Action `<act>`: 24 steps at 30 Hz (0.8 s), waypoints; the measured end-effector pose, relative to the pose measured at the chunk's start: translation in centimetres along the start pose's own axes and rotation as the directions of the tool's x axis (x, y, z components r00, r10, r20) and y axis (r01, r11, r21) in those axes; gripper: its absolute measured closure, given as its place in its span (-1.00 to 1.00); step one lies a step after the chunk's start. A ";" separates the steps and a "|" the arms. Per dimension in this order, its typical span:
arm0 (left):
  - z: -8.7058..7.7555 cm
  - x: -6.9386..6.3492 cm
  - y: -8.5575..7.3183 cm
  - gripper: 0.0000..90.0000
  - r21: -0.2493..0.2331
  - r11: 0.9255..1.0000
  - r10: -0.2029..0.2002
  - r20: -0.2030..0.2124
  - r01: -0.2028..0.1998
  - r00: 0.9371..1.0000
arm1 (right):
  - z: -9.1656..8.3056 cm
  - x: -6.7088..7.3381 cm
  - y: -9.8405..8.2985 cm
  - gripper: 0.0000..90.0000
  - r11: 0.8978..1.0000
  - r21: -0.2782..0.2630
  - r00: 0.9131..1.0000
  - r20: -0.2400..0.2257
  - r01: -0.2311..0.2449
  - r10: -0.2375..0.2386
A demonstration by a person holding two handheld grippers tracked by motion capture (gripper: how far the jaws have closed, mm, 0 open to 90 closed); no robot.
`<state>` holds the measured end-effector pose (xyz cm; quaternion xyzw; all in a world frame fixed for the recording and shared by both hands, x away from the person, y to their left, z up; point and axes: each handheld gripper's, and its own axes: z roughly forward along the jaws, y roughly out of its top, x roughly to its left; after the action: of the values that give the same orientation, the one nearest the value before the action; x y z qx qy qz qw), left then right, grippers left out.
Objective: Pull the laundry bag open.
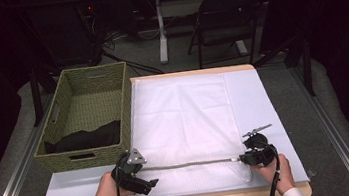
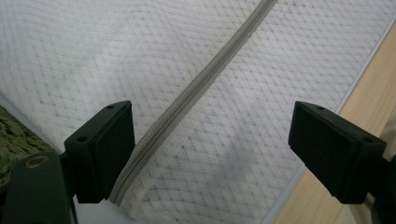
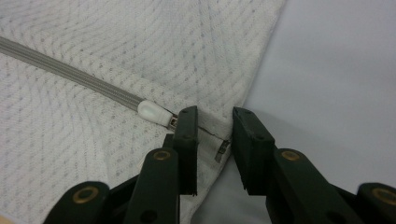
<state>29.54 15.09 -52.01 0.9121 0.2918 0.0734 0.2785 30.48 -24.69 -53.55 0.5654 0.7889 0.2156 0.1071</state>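
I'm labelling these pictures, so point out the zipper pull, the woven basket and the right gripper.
zipper pull (image 3: 150, 110), right gripper view, white tab
woven basket (image 1: 124, 91), high view, right wall
right gripper (image 3: 214, 123), right gripper view, between its jaws

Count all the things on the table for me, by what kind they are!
Grippers: 2, left gripper and right gripper
White mesh bags with a zipper: 1, mesh bag
Green woven baskets: 1, basket
Black cloths in the basket: 1, black cloth
Total: 5

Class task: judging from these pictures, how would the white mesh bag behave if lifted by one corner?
The white mesh bag lies flat and thin, so it would probably droop limply. Its open-weave fabric suggests little weight. The zipper would likely stiffen only that edge slightly.
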 end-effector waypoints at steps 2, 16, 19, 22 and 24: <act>0.0 -0.1 0.0 -0.66 0.002 1.000 0.003 0.002 -0.003 1.000 | 0.0 -0.2 -0.1 0.63 1.000 0.000 1.000 -0.011 -0.015 0.015; 0.3 0.1 -0.2 -0.65 -0.021 1.000 -0.016 0.039 0.017 0.999 | -0.3 -0.5 -0.3 0.87 0.999 -0.036 0.999 -0.054 -0.003 0.001; 0.3 0.0 -0.2 -0.66 -0.032 0.999 0.001 0.052 0.000 0.999 | -0.4 -0.6 -0.3 0.87 0.999 -0.051 0.998 -0.063 0.010 -0.014; 0.4 -0.1 0.1 -0.73 -0.034 0.999 -0.012 0.085 0.015 0.996 | -0.8 -0.5 -0.3 0.87 0.998 -0.064 0.998 -0.063 0.021 -0.025; 0.3 -0.3 0.4 -0.78 -0.037 0.999 -0.006 0.088 0.010 0.996 | -1.1 -0.5 -0.3 0.87 0.996 -0.078 0.997 -0.065 0.036 -0.041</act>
<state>29.59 14.52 -52.07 0.9079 0.2816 0.0377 0.3082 29.93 -25.44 -52.76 0.5381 0.7939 0.2624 0.1063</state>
